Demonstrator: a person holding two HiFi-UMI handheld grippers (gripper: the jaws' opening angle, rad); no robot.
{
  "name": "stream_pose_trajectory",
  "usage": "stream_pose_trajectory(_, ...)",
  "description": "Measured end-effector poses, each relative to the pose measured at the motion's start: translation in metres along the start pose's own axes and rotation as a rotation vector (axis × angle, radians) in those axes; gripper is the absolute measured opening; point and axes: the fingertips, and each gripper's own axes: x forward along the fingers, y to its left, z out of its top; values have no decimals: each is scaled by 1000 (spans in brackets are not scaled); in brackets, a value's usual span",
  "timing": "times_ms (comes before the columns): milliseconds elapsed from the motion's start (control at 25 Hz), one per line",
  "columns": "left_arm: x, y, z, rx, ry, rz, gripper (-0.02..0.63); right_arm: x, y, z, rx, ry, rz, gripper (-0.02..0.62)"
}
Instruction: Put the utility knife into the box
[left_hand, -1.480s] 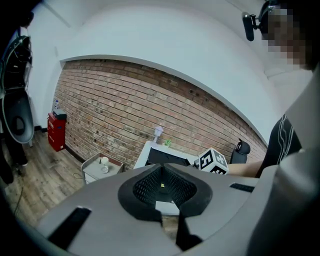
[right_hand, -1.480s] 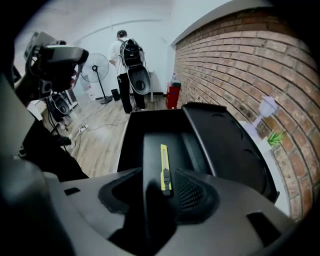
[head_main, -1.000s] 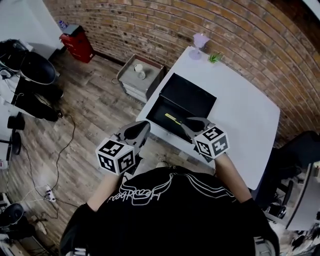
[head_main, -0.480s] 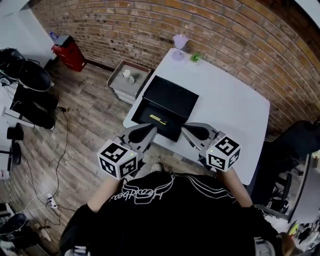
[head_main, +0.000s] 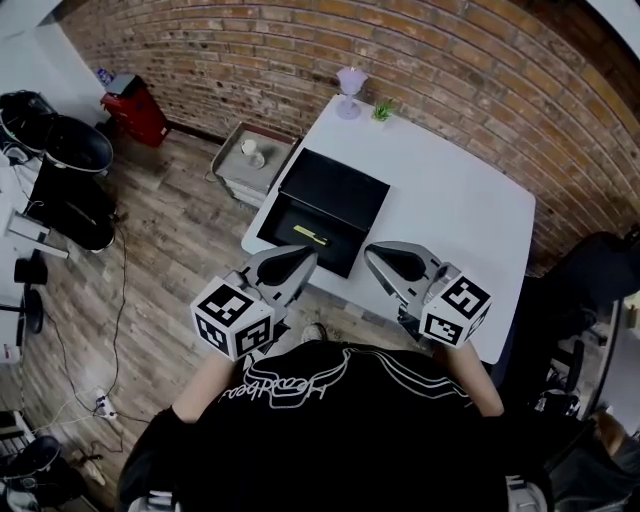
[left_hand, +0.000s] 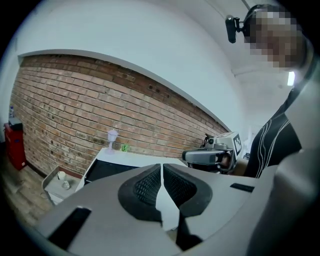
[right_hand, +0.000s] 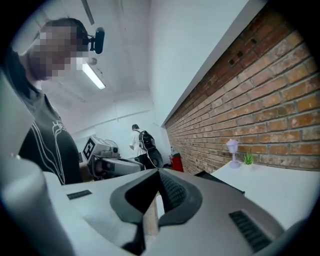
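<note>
A yellow utility knife (head_main: 311, 235) lies inside the open black box (head_main: 300, 218) at the near left end of the white table (head_main: 460, 220). The box lid (head_main: 335, 188) stands open behind it. Both grippers hang close to my body, short of the table edge. My left gripper (head_main: 302, 260) is shut with nothing in it, its pads meeting in the left gripper view (left_hand: 161, 169). My right gripper (head_main: 374, 254) is shut too and holds nothing, as the right gripper view (right_hand: 159, 174) shows.
A purple goblet-shaped ornament (head_main: 349, 82) and a small green plant (head_main: 381, 111) stand at the table's far corner. A grey side cabinet (head_main: 245, 160) sits left of the table, with a red container (head_main: 131, 105) by the brick wall. Black chairs and cables occupy the floor at left.
Both grippers have drawn back from the box toward my body. The right gripper, near the box a second ago, now hangs clear of it. The knife stays in the box.
</note>
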Motion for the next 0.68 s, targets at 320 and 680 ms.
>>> stream_pose_trajectory(320,16,1,-5,-8,11,-20,38,-11,-8,-9,18,18,-40,2)
stream_pose_trajectory(680,30,-10,-2,17,27,-51,38,-23,-17,-8,26,11,-69,2)
